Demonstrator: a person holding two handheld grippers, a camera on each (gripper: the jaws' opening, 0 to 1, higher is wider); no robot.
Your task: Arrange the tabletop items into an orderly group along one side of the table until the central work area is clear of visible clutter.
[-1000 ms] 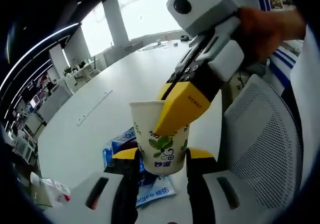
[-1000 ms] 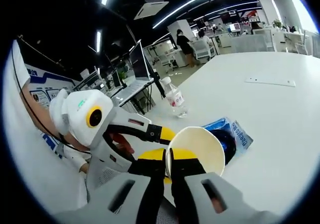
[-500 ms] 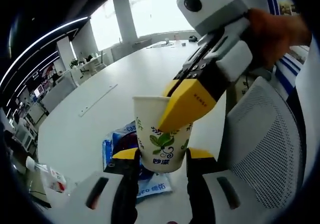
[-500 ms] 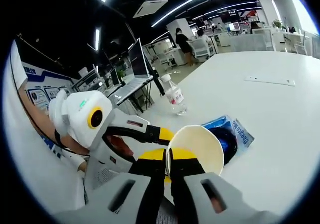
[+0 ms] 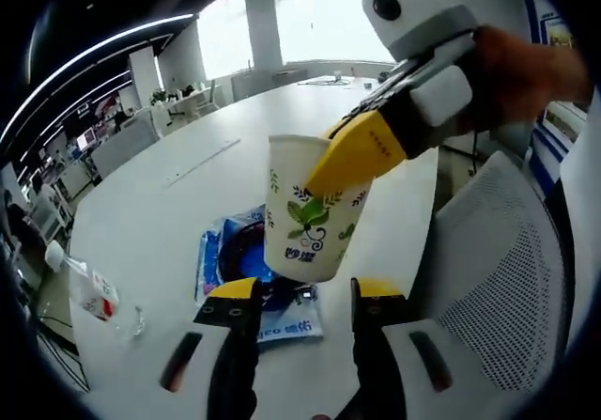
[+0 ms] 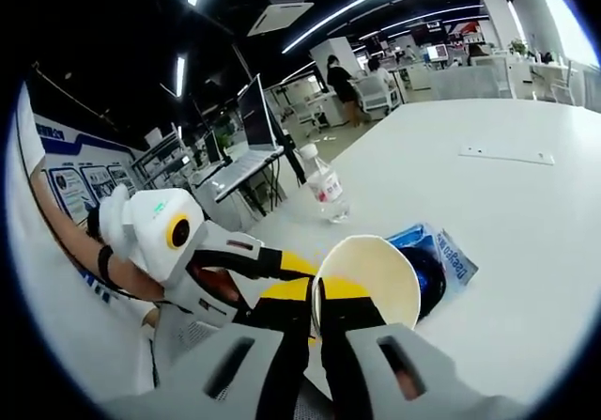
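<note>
Right gripper (image 6: 317, 309) pinches the paper cup (image 5: 310, 209) rim, held above the blue packet (image 5: 235, 270); left gripper (image 5: 299, 293) is spread below. Risk: thin rim buckles, cup drops

A large white table (image 5: 169, 204) is seen. A blue packet (image 5: 225, 260) is laid flat on it near the edge, with a dark round thing on the packet. A clear bottle (image 6: 324, 187) with a red-and-white label is stood upright near another edge, well apart from the packet. A flat white strip (image 6: 507, 154) lies farther out.
</note>
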